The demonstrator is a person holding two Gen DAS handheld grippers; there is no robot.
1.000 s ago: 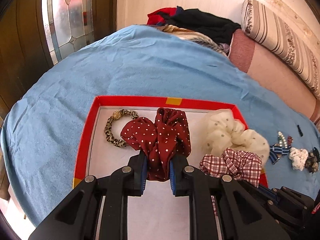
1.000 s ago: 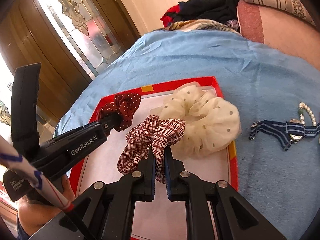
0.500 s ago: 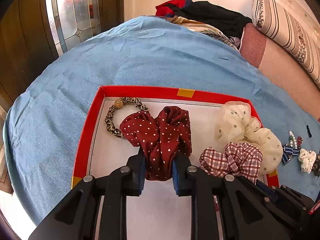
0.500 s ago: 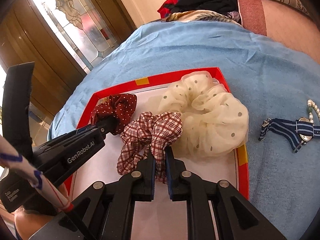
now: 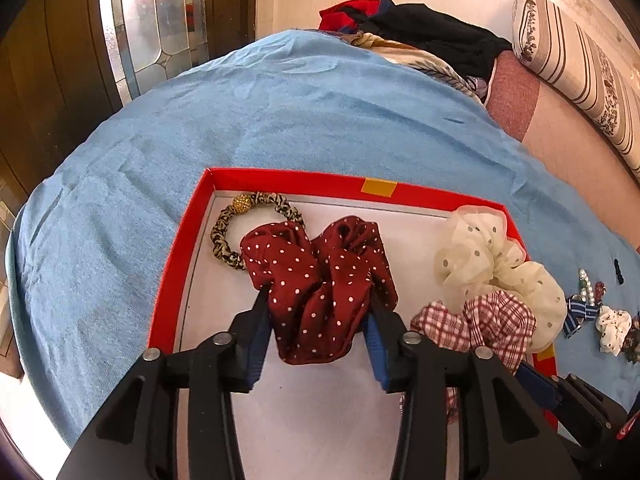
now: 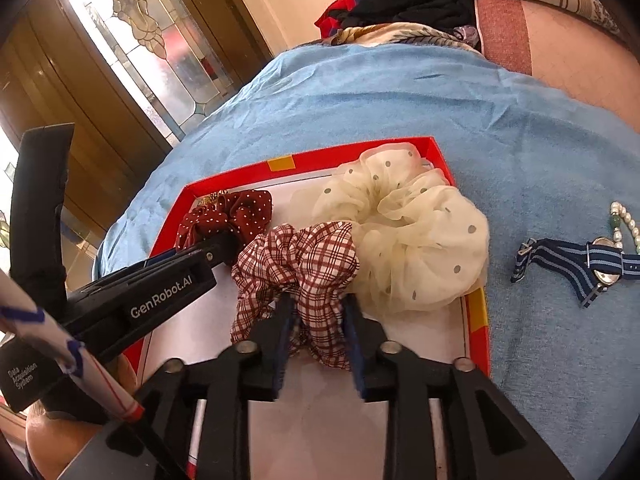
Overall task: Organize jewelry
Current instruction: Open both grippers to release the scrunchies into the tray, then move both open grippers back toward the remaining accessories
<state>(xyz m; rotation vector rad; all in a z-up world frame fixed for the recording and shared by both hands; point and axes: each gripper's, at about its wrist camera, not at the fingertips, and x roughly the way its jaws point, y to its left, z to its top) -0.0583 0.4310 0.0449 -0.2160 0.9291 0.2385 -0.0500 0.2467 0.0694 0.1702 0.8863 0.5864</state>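
A red-rimmed tray (image 5: pixel 176 264) with a white floor lies on the blue cloth. My left gripper (image 5: pixel 318 304) is open, its fingers spread on either side of a dark red dotted scrunchie (image 5: pixel 320 276) that rests in the tray. My right gripper (image 6: pixel 316 304) is open around a red plaid scrunchie (image 6: pixel 304 260), which lies in the tray against a cream dotted scrunchie (image 6: pixel 404 224). A leopard-print hair tie (image 5: pixel 256 220) with a gold bead lies in the tray's far left corner.
On the blue cloth (image 6: pixel 400 100) right of the tray lie a striped blue watch (image 6: pixel 580 260), a pearl piece (image 6: pixel 624 220) and small hair pieces (image 5: pixel 608 324). Clothes (image 5: pixel 420 36) are piled at the back; a striped bolster (image 5: pixel 580 60) lies far right.
Both grippers have opened: the left has let go of the red dotted scrunchie, the right of the plaid scrunchie. Both scrunchies now rest in the tray.
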